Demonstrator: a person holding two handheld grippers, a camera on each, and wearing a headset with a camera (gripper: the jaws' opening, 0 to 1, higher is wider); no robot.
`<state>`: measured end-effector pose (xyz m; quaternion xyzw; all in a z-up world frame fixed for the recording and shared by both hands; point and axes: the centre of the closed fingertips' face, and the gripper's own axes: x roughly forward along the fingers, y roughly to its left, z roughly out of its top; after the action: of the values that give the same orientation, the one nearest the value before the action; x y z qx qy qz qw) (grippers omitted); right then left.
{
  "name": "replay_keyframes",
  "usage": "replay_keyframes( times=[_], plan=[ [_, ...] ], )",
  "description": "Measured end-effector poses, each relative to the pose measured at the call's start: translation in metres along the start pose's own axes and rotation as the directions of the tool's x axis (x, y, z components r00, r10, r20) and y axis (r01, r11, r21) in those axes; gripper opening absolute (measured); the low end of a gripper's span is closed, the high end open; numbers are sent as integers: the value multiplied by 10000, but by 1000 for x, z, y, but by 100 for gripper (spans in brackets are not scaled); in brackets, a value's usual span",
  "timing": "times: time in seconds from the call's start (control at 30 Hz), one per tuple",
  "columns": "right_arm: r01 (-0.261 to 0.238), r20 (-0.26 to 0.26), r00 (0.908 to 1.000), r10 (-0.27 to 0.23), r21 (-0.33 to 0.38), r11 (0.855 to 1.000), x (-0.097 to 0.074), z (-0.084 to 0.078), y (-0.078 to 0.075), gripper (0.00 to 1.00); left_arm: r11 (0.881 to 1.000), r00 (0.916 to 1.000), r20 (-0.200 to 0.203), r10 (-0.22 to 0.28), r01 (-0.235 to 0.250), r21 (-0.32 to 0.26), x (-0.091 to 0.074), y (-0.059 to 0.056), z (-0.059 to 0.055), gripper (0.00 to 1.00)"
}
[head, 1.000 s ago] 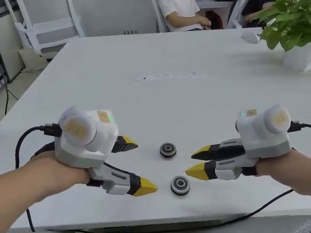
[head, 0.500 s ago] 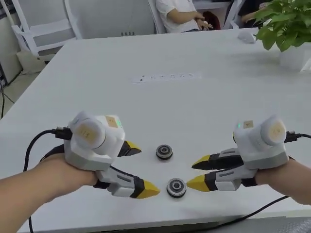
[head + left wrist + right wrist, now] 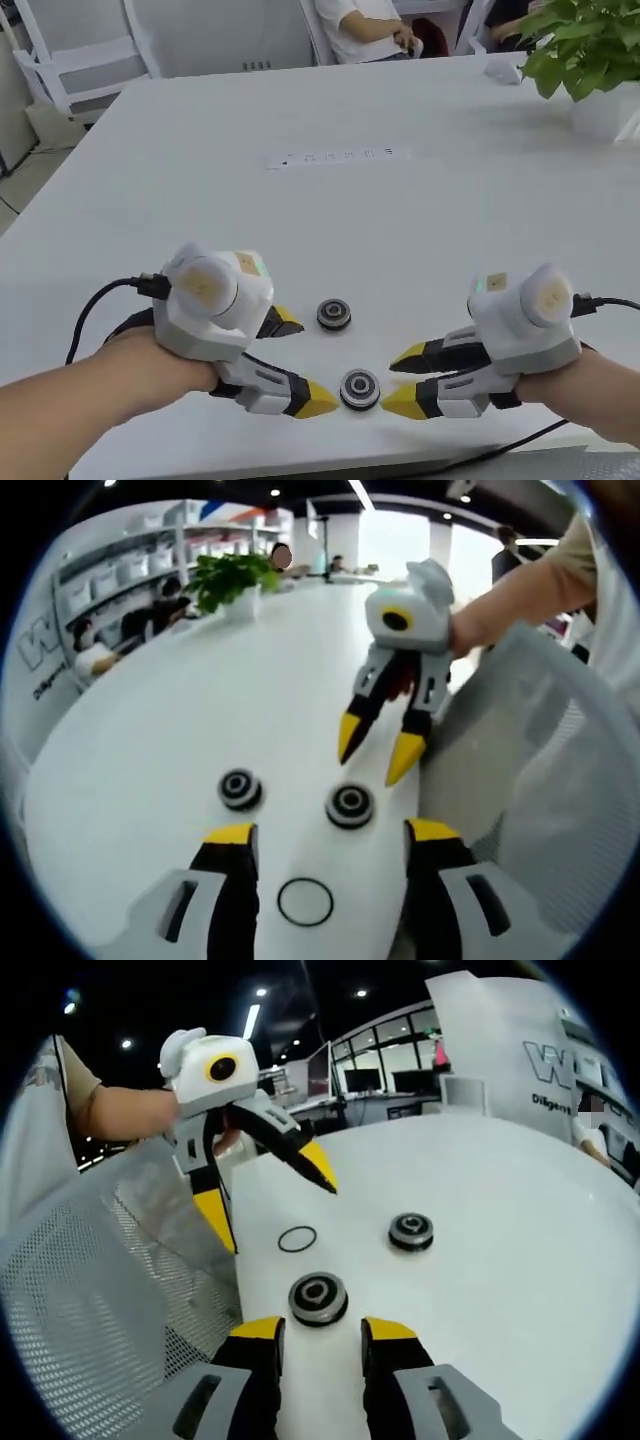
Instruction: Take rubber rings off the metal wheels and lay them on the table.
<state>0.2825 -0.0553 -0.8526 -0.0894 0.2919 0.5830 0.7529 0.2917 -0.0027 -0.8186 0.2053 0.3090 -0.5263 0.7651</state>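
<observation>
Left gripper (image 3: 305, 362) wide open and right gripper (image 3: 400, 380) barely parted, both empty, flank the near metal wheel (image 3: 360, 388) on the table (image 3: 400, 210), whose rubber ring (image 3: 294, 1302) (soft, stretchy, probably snug) looks best pinched at its outer edge.

2 wheels lie on the table (image 3: 200, 150). The near wheel (image 3: 360, 389) sits close to the front edge, between the left gripper (image 3: 310, 364) on its left and the right gripper (image 3: 400, 380) on its right. The far wheel (image 3: 334, 314) lies just behind it, slightly left. In the left gripper view, 1 loose ring (image 3: 305, 902) lies flat between that gripper's jaws, apart from both wheels. Further back lies a power strip (image 3: 338, 156) — mid-table — and a plant (image 3: 585, 45) stands at the far right.
</observation>
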Motion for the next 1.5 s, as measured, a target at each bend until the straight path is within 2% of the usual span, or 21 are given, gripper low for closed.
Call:
replay_keyframes(
  times=[0.4, 0.9, 1.4, 1.5],
  plan=[
    [-79, 31, 10000, 79, -88, 9999, 9, -4, 1, 23, 9991, 9990, -112, -424, 423, -83, 16, -9, -2, 53],
    [-107, 37, 9999, 108, -206, 9997, 15, -4, 2, 21, 9968, 9970, 136, -757, 760, -241, 32, -18, 8, 41],
    [-63, 113, 9999, 65, -136, 9999, 15, -5, 2, 20, 9960, 9960, 4, -890, 890, 93, 44, -26, 7, 25],
    [-59, 109, 9999, 60, -150, 9999, 16, -5, 3, 20, 9969, 9972, -128, -741, 744, 257, 47, -24, 3, 22]
  ],
)
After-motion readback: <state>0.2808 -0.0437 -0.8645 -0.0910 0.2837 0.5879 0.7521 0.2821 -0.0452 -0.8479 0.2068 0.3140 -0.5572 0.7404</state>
